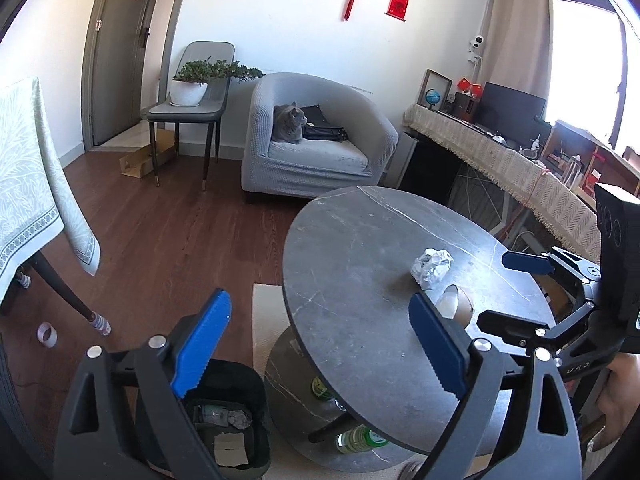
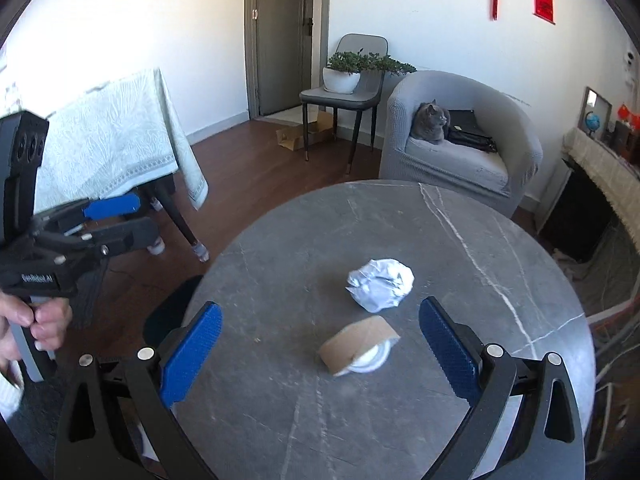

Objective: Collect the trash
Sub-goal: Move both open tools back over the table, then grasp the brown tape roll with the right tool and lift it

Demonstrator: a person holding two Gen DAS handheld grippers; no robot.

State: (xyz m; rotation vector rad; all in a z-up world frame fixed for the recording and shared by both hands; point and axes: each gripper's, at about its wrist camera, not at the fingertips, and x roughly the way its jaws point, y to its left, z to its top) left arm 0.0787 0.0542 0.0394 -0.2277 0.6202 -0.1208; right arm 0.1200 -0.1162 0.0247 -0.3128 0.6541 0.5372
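A crumpled white paper ball and a brown cardboard tape core lie on the round grey marble table. My right gripper is open and empty, its jaws on either side of the tape core just above the table. My left gripper is open and empty over the table's left edge, above a black trash bin on the floor that holds paper and a bottle. The right gripper also shows in the left wrist view, and the left one in the right wrist view.
A grey armchair with a cat and a black bag stands behind the table. A chair with a potted plant, a cloth-covered table, a long desk and bottles on the table's lower shelf surround it.
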